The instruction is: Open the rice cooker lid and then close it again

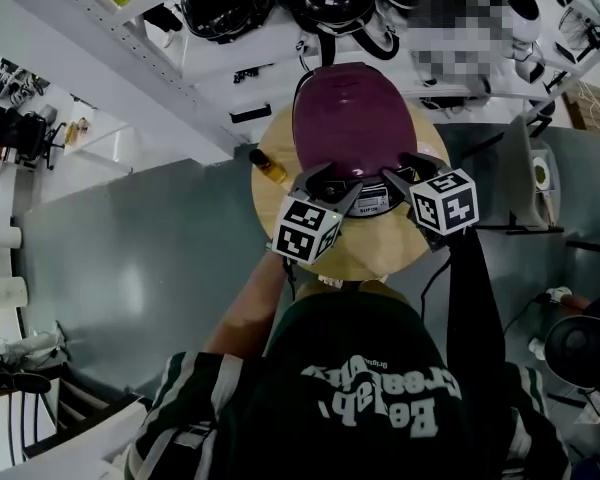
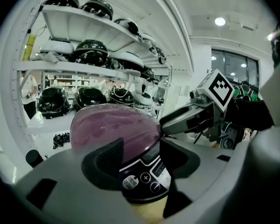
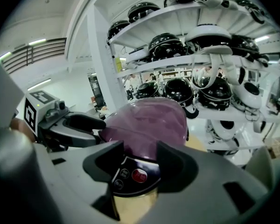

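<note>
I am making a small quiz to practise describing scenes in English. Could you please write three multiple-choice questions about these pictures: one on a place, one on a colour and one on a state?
1. Where does the rice cooker stand?
A. in a sink
B. on a round wooden table
C. on a stove

2. What colour is the lid?
A. green
B. white
C. purple

3. In what state is the lid?
A. closed on the cooker
B. standing fully open
C. taken off and lying beside the cooker

Answers:
1 B: the head view shows the round wooden top all around the cooker's base.
2 C: all three views show a purple dome.
3 A: both gripper views show the dome sitting down on the body, just behind the button panel.
</note>
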Action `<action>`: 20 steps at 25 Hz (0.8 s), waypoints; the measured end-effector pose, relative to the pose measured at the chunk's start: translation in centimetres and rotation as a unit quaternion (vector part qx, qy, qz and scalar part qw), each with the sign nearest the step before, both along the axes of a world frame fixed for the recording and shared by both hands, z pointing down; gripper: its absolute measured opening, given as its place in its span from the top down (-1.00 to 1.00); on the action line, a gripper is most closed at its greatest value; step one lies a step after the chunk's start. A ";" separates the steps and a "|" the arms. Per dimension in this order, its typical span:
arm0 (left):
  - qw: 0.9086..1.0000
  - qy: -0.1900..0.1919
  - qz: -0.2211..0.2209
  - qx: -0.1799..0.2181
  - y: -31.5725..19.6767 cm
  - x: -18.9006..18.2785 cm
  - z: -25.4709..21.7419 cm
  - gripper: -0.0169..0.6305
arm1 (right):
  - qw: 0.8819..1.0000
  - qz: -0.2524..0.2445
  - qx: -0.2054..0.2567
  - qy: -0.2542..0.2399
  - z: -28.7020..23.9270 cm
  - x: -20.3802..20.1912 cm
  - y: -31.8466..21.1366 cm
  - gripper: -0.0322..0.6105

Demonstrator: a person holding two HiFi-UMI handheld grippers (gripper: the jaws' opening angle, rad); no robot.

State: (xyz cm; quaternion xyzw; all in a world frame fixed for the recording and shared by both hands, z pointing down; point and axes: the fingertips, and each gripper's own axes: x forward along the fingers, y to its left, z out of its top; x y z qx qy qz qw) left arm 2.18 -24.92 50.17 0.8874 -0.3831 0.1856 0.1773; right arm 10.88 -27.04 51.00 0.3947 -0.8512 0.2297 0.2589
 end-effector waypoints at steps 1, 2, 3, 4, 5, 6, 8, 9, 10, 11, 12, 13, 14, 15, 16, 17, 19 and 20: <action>1.000 -0.003 -0.002 -0.002 0.0 0.0 0.1 0.20 | 1.000 -0.002 -0.005 0.003 0.1 0.0 0.0 0.19; 1.000 -0.008 -0.004 -0.003 0.0 0.0 0.3 0.20 | 1.000 -0.003 -0.010 0.005 0.2 0.0 0.0 0.20; 1.000 -0.013 -0.006 -0.004 0.0 0.0 0.4 0.21 | 1.000 -0.003 -0.015 0.008 0.3 0.0 0.0 0.21; 1.000 -0.018 -0.007 -0.007 -0.1 -0.1 0.5 0.21 | 1.000 -0.003 -0.019 0.012 0.4 -0.1 -0.1 0.21; 1.000 -0.021 -0.008 -0.010 -0.1 -0.1 0.6 0.21 | 1.000 -0.004 -0.023 0.016 0.5 0.0 -0.1 0.22; 1.000 -0.024 -0.008 -0.015 -0.2 -0.1 0.6 0.24 | 0.999 -0.004 -0.028 0.019 0.6 0.0 -0.1 0.25; 0.999 -0.032 -0.007 -0.023 -0.3 -0.2 0.7 0.31 | 0.999 -0.006 -0.036 0.026 0.7 0.2 -0.2 0.29; 0.999 -0.036 -0.004 -0.026 -0.3 -0.2 0.8 0.31 | 0.999 -0.010 -0.041 0.030 0.7 0.2 -0.2 0.29; 0.999 -0.038 -0.002 -0.029 -0.4 -0.2 0.8 0.31 | 0.998 -0.014 -0.044 0.034 0.8 0.2 -0.2 0.28; 0.999 -0.039 0.000 -0.032 -0.4 -0.1 0.9 0.31 | 0.998 -0.018 -0.047 0.039 0.8 0.1 -0.2 0.27; 0.999 -0.039 0.002 -0.035 -0.4 -0.1 0.9 0.31 | 0.998 -0.022 -0.049 0.044 0.8 0.1 -0.2 0.26; 0.999 -0.037 0.003 -0.037 -0.4 -0.1 0.8 0.31 | 0.997 -0.023 -0.050 0.048 0.9 0.0 -0.2 0.26; 0.999 -0.035 0.004 -0.040 -0.4 -0.1 0.8 0.31 | 0.997 -0.023 -0.051 0.050 0.9 0.0 -0.2 0.26; 0.998 -0.035 0.006 -0.042 -0.4 -0.1 0.8 0.31 | 0.997 -0.021 -0.051 0.052 0.9 0.0 -0.3 0.26; 0.998 -0.035 0.008 -0.043 -0.4 -0.2 0.8 0.31 | 0.997 -0.019 -0.050 0.054 0.9 0.0 -0.3 0.26; 0.998 -0.035 0.010 -0.043 -0.4 -0.2 0.8 0.31 | 0.997 -0.016 -0.050 0.053 0.9 -0.1 -0.3 0.26; 0.998 -0.037 0.013 -0.040 -0.3 -0.2 0.9 0.31 | 0.998 -0.010 -0.051 0.045 0.9 0.0 -0.3 0.27; 0.998 -0.040 0.014 -0.038 -0.3 -0.2 0.9 0.31 | 0.998 -0.007 -0.050 0.038 0.9 0.0 -0.3 0.28</action>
